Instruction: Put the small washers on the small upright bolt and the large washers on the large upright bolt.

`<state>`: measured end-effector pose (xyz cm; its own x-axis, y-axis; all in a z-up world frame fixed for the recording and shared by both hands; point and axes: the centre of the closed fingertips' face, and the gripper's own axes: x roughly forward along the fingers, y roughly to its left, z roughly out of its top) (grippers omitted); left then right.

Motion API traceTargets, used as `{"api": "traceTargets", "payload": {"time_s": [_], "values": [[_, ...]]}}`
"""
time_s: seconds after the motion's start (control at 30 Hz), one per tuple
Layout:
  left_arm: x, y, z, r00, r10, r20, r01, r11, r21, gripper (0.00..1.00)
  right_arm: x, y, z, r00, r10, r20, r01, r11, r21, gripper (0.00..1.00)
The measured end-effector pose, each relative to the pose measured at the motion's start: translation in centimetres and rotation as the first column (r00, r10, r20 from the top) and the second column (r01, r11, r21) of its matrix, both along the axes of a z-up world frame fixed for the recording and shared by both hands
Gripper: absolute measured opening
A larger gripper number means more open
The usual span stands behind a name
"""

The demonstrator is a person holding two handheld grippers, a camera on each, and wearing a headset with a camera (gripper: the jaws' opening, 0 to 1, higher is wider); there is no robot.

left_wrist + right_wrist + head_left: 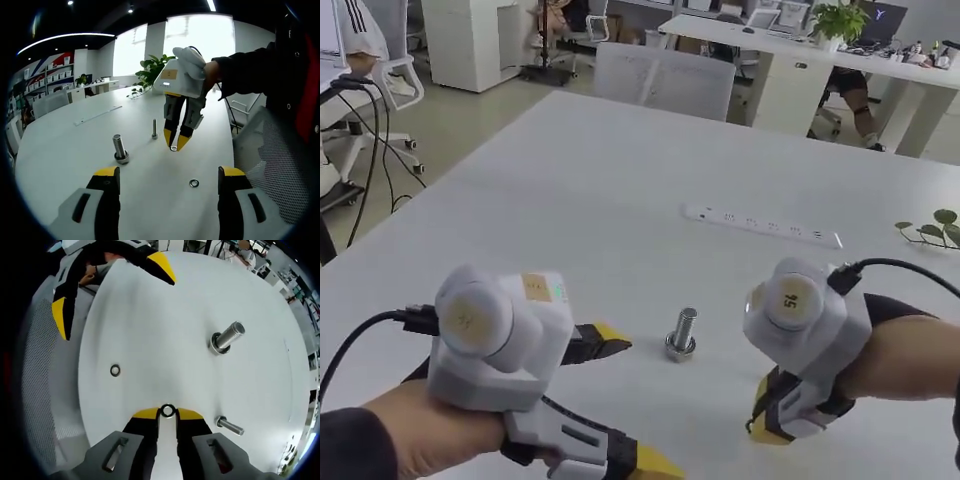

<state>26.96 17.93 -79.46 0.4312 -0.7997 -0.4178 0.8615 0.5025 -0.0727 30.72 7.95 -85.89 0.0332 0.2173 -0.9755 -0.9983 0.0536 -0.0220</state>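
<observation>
Progress partial.
Right gripper (168, 414) pinched a washer (168, 410); left gripper (170, 171) stood spread. Loose washer (115, 370) lay centre-left of frame; large bolt (227, 337) seemingly ringed at base; small bolt (230, 426) unclear.

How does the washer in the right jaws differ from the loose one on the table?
The held washer is pinched at the right gripper's jaw tips; the loose washer lies flat on the table, touched by nothing. The held washer sits close to the small bolt; the loose washer lies farther off, ahead of the open left gripper. Both are small dark rings; which is bigger I cannot tell.
</observation>
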Motion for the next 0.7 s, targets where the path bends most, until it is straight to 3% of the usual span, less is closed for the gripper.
{"api": "traceTargets", "payload": {"time_s": [0.7], "values": [[0.0, -0.2, -0.3, 1.0, -0.005, -0.007, 0.005, 1.0, 0.006, 0.8, 2.0, -4.7, 1.5, 0.995, -0.098, 0.028, 0.099, 0.995, -0.011, 0.13]]}}
